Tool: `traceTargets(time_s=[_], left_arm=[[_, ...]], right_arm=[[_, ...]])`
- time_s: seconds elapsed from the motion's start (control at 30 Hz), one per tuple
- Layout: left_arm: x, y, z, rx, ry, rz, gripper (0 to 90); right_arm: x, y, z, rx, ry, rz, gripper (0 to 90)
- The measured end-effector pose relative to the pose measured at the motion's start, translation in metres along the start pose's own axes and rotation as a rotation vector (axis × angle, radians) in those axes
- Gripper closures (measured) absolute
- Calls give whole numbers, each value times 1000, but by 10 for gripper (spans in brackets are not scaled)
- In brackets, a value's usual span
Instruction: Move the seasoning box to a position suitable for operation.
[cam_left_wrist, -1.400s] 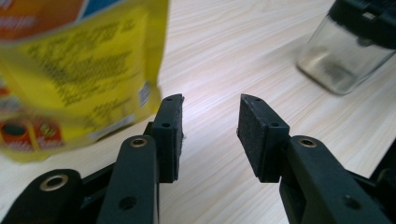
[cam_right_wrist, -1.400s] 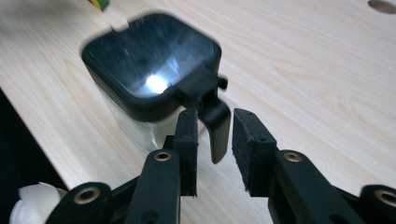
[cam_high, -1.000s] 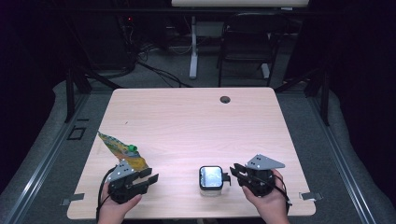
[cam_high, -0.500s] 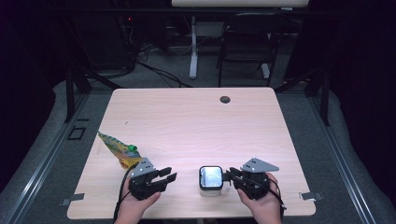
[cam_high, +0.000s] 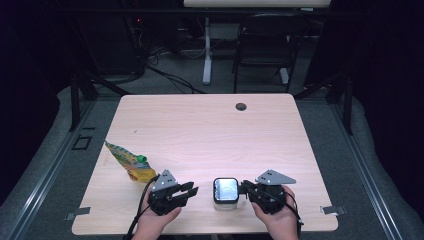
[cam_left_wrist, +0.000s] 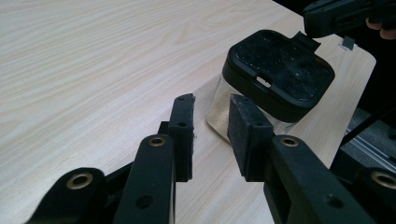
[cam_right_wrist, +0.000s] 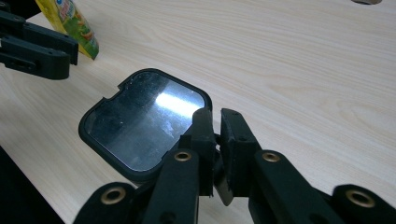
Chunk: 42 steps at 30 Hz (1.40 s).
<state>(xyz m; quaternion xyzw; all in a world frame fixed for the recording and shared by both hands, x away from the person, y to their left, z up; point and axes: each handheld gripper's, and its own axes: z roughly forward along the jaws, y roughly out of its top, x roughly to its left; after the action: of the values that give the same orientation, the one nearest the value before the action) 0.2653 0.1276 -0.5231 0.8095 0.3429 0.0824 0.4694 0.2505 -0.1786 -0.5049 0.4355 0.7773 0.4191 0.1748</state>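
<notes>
High view, left to right: a yellow-green snack pouch (cam_high: 127, 162) with a green cap lies near the left front of the pale wooden table (cam_high: 210, 130), just behind the left claw (cam_high: 190, 190). That claw, held in the person's left hand (cam_high: 155, 220), points toward a small clear jar (cam_high: 225, 191) with a black flip lid that stands near the table's front edge, between the two hands. From the left gripper view, the jaws have just been closing yet stand apart with only bare table between them; the jar (cam_left_wrist: 275, 81) sits just beyond the pads (cam_left_wrist: 245, 122), close but apparently untouched, so this claw is released. On the jar's far side the right claw (cam_high: 243, 188), carried by the right hand (cam_high: 275, 217), reaches the jar's edge. Its own right gripper view looks down on the glossy lid (cam_right_wrist: 144, 119), where the jaws have just been closing and stand nearly together at the lid's rim, clenched on what seems to be the lid's small tab (cam_right_wrist: 218, 179). A dark round grommet (cam_high: 241, 106) sits well apart near the table's far edge.
</notes>
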Motion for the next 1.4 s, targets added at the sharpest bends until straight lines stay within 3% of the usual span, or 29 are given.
traceTargets(time_s=[0.37, 0.53, 0.97, 1.4], left_arm=[[-13, 4, 11, 28, -19, 40, 834], [-16, 4, 14, 42, -33, 55, 870], [-28, 1, 25, 90, -81, 103, 900], [-31, 0, 29, 89, -94, 98, 900]], right_arm=[[-5, -5, 0, -25, 40, 47, 891], [-3, -5, 0, -27, 36, 42, 891], [-6, -6, 0, -39, 47, 54, 891], [-5, -7, 0, -44, 48, 55, 889]])
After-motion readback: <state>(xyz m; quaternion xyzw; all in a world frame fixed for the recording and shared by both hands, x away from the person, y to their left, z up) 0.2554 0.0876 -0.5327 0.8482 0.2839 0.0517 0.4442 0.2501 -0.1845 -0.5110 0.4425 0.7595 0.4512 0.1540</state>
